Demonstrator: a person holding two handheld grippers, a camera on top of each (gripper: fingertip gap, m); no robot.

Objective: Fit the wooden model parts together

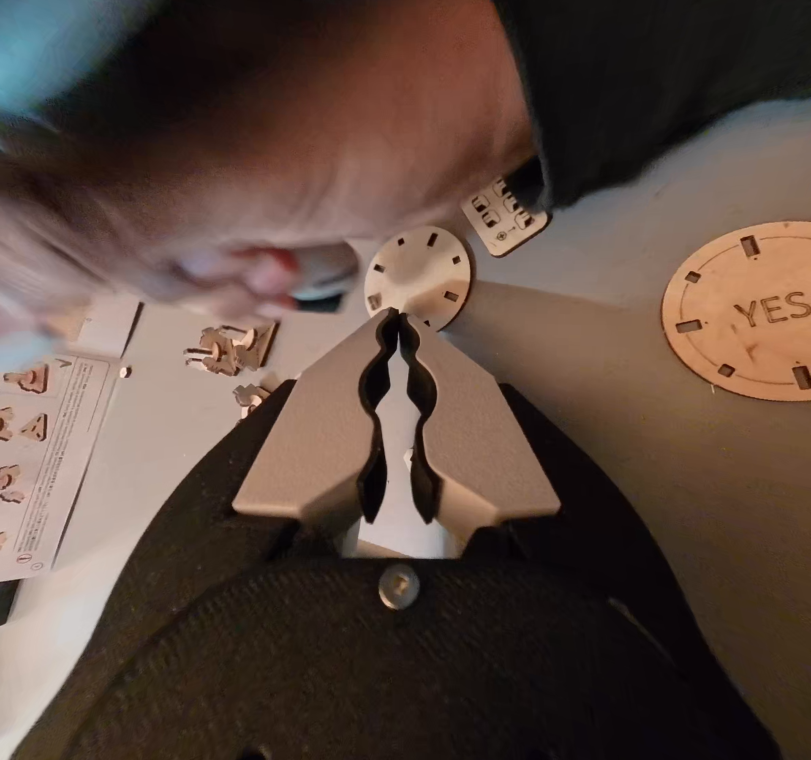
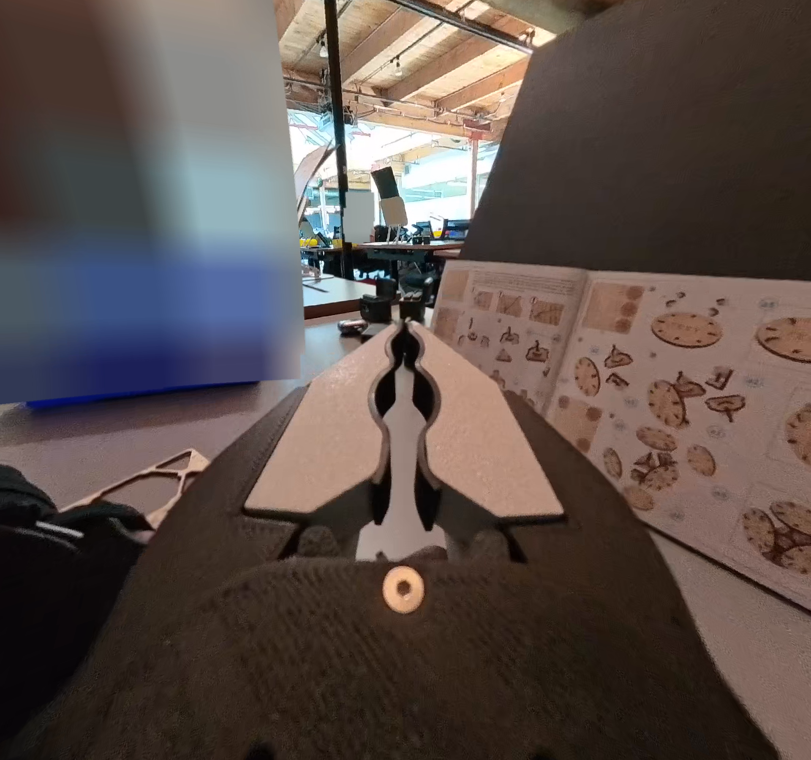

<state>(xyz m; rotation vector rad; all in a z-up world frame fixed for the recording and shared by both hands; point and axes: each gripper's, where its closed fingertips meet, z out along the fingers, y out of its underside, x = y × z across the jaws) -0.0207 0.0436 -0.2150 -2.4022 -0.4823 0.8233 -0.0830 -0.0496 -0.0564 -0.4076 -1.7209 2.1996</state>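
**Both grippers closed with nothing between the tips, wooden kit parts spread on the table**

While the left gripper (image 1: pixel 397 315) points down at the grey table (image 1: pixel 592 453), its two fingertips meet with nothing between them. The tips sit at the near rim of a small pale wooden disc (image 1: pixel 419 276) with slots cut round its edge; whether they touch the disc cannot be told. A small wooden card (image 1: pixel 504 223) with cut-out shapes lies just beyond the disc, partly under a dark sleeve (image 1: pixel 658 58). A larger wooden disc (image 1: pixel 741 311), slotted and engraved with letters, lies well off to the right. Left of the gripper sits a cluster of small wooden pieces (image 1: pixel 228 348), with one more piece (image 1: pixel 250 394) nearer the gripper body. A printed sheet (image 1: pixel 48 453) with drawings lies at the far left. A blurred hand (image 1: pixel 197 212) fills the upper part of the left wrist view, close above the table.

The right gripper (image 2: pixel 404 322) is held roughly level, low over the table (image 2: pixel 109 440), fingertips together on air. An open instruction booklet (image 2: pixel 636 388) stands propped just to its right, showing drawings of discs and small parts. A flat wooden frame (image 2: pixel 153 482) with triangular holes lies at lower left, beside dark fabric (image 2: pixel 52 541). Small dark boxes (image 2: pixel 377 304) stand near the table's far edge, beyond the tips. A black pole (image 2: pixel 335 124) rises behind, under a timber ceiling (image 2: pixel 417 36).
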